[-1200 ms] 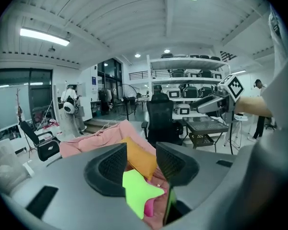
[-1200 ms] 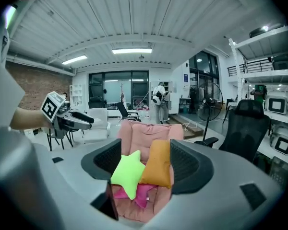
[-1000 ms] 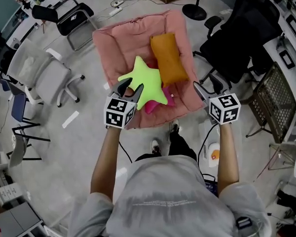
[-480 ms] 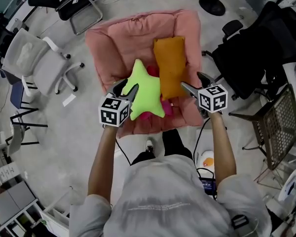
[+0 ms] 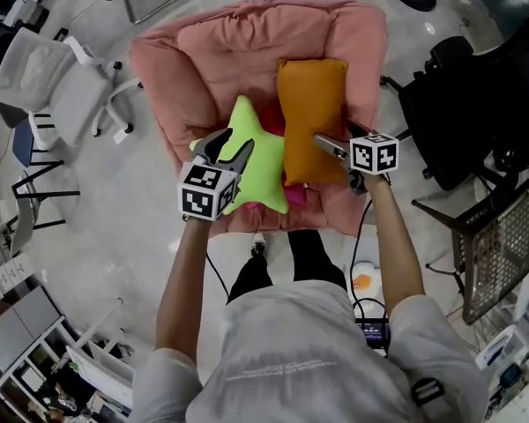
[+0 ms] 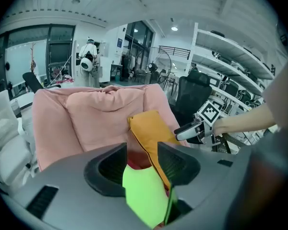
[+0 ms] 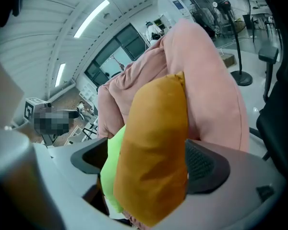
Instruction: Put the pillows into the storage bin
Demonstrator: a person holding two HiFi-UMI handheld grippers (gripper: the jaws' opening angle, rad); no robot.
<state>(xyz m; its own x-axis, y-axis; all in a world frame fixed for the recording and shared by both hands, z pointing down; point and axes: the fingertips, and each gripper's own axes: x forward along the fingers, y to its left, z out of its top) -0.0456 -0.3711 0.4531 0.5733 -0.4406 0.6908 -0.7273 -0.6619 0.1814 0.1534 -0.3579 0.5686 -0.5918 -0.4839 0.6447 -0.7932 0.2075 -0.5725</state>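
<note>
A soft pink storage bin holds an orange pillow, a lime-green star pillow and a magenta pillow underneath. My left gripper is shut on a near point of the star, which fills the gap between its jaws. My right gripper sits at the orange pillow's near right end. Its jaws have just been opening and stand wide. The orange pillow lies between them, with room on the left side where the green star shows through.
White office chairs stand to the left of the bin and a black chair to its right. A wire-mesh rack is at the right, shelving at the lower left. The person's legs stand just before the bin's front edge.
Both grippers have moved forward over the bin. The left one has carried the star's point along. The right one has dropped down around the orange pillow's near end, jaws wider.
</note>
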